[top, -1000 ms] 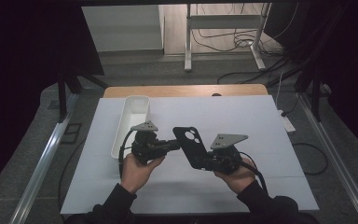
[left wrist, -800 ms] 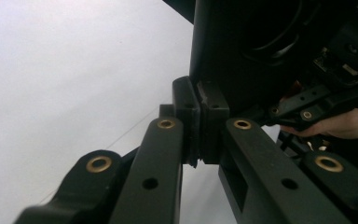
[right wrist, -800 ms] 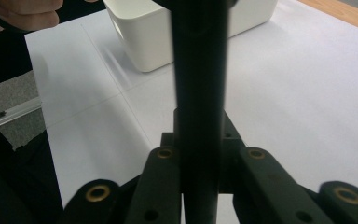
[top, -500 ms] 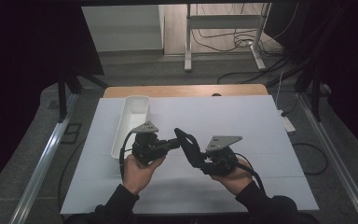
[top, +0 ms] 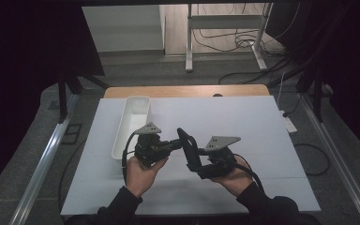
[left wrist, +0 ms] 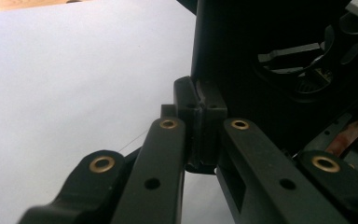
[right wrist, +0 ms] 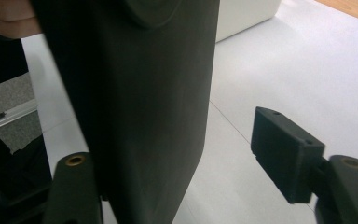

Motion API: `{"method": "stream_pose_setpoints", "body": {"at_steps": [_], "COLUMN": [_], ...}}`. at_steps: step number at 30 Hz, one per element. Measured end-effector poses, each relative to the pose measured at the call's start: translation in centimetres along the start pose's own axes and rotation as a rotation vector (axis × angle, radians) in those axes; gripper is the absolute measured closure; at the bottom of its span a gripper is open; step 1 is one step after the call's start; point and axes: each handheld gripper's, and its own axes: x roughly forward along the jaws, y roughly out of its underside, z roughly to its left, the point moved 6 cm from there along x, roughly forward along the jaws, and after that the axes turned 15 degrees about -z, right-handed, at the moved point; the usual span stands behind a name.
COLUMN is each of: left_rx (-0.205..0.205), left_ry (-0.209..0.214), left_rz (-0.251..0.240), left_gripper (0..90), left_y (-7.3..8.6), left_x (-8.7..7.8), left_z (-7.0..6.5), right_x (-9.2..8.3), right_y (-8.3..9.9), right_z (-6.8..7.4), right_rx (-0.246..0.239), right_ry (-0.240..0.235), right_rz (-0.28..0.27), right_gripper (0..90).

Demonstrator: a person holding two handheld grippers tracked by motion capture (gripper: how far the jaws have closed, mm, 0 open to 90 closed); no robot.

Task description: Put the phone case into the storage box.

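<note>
Left claw [left wrist: 199, 116]: pads closed together, clamped on the near edge of a black flat panel [top: 186, 145], which stands nearly upright above the worktop [top: 243, 122] between the two tools. Right claw [top: 194, 161]: jaws spread wide; in the right gripper view the panel sits in the gap, close against one jaw, and the other pad [right wrist: 284, 158] stands well clear of it with white surface showing between. Each tool carries a grey three-cornered plate on top and is held from below, the left hand [top: 140, 171] and the right hand [top: 232, 178] coming in on dark sleeves from the near edge. A black cable loops from each tool. Long white bin [top: 122, 138]: lying lengthwise on the worktop just beyond and to the left of the left tool, open side up; contents cannot be told. Worktop: white sheet over a wooden top, the wood exposed as a strip along the far edge. Beyond it: grey floor, white frame legs and loose cables.
</note>
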Motion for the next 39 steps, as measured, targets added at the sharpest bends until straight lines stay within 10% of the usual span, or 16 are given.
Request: {"method": "stream_pose_setpoints", "body": {"at_steps": [26,39], "left_rx": [0.036,0.034], "left_ry": [-0.086,-0.137], "left_rz": [0.009,-0.002], "left_gripper": [89.3,89.3], "left_y": [-0.1,-0.7], "left_x": [-0.5,-1.5], "left_z": [1.1,2.5], "right_x": [-0.5,-2.8], "right_y": [-0.1,0.1], "right_z": [0.3,-0.7], "right_rx": [0.004,0.007], "right_ry": [-0.012,0.032], "right_rz": [0.013,0.007], "right_gripper": [0.0,0.0]}}
